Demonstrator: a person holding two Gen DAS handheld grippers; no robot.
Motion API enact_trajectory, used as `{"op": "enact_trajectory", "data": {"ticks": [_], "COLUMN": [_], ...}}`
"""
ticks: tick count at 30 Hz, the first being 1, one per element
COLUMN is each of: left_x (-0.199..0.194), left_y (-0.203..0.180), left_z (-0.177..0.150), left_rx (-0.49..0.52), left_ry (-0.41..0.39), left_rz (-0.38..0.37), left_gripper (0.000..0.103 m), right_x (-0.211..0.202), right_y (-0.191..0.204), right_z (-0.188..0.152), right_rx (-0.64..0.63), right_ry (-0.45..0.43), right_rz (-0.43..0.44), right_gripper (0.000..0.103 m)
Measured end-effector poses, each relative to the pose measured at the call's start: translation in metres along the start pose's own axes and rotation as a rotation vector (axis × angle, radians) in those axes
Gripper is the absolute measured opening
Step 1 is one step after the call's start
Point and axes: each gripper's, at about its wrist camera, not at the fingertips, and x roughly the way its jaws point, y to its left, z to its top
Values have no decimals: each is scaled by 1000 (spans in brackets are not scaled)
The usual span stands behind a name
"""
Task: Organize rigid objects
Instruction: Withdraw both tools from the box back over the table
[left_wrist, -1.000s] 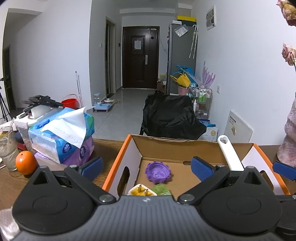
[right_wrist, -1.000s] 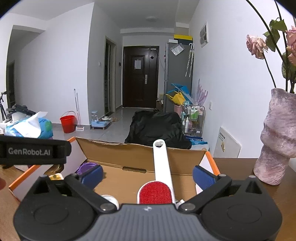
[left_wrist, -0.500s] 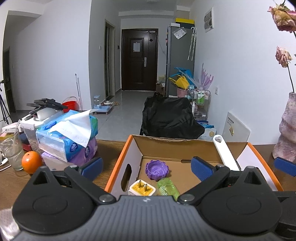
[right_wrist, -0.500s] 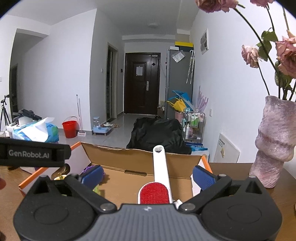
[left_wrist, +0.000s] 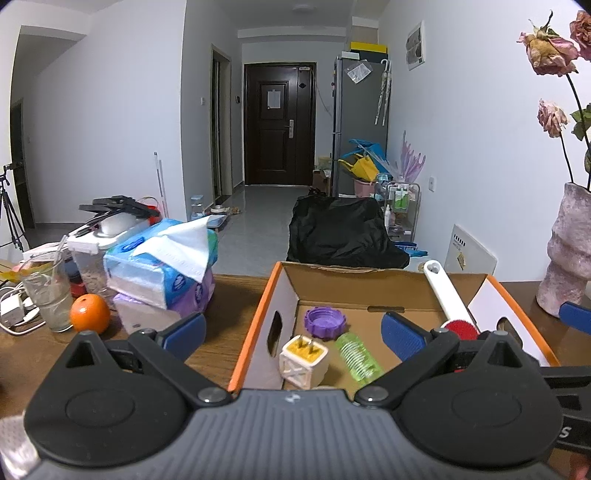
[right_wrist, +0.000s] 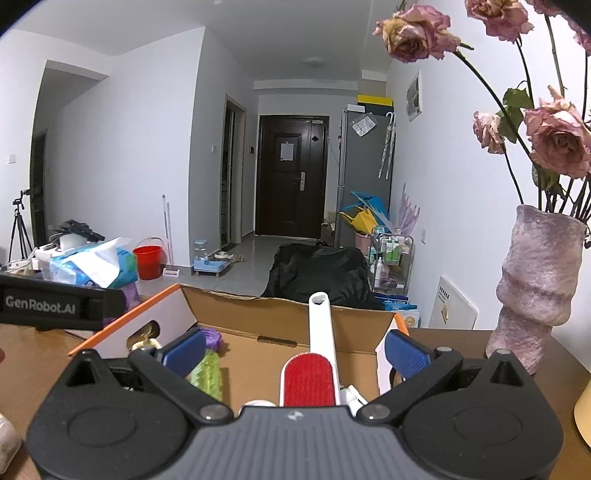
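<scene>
Two handheld grippers hover at the near edge of an open cardboard box (left_wrist: 284, 291) on a wooden table (left_wrist: 229, 295). The left gripper (left_wrist: 293, 332) and right gripper (right_wrist: 295, 350) both stand wide open, holding nothing. Inside the box lie a purple lid (left_wrist: 325, 322), a yellow-faced plug (left_wrist: 303, 356), a green spring-like piece (left_wrist: 356, 356) and a white lint brush (right_wrist: 321, 343) propped against the far wall. Tissue packs (left_wrist: 162, 266) and an orange (left_wrist: 89, 318) sit to the left.

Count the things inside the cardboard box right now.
4: purple cap near the back left, plug at front left, green roller beside it, lint brush leaning on the back wall. The grippers may hide more at the front.
</scene>
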Motion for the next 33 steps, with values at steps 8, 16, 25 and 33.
{"op": "enact_trajectory", "data": {"ticks": [8, 16, 25, 33], "left_x": [-20, -43, -76, -106], "left_y": [15, 34, 61, 86], "left_z": [-13, -26, -44, -60], "left_rx": [2, -6, -8, -7], "left_ry": [10, 13, 11, 10], "left_rz": [25, 61, 92, 113], "left_gripper": [103, 103, 103, 103], "right_x": [-22, -46, -75, -98], "right_y": [1, 12, 34, 59], "right_z": [-8, -16, -25, -34], "right_rx": [10, 19, 23, 23], "right_ry": [4, 12, 20, 35], "right_rz": [6, 17, 46, 79], "right_gripper": [103, 103, 103, 103]}}
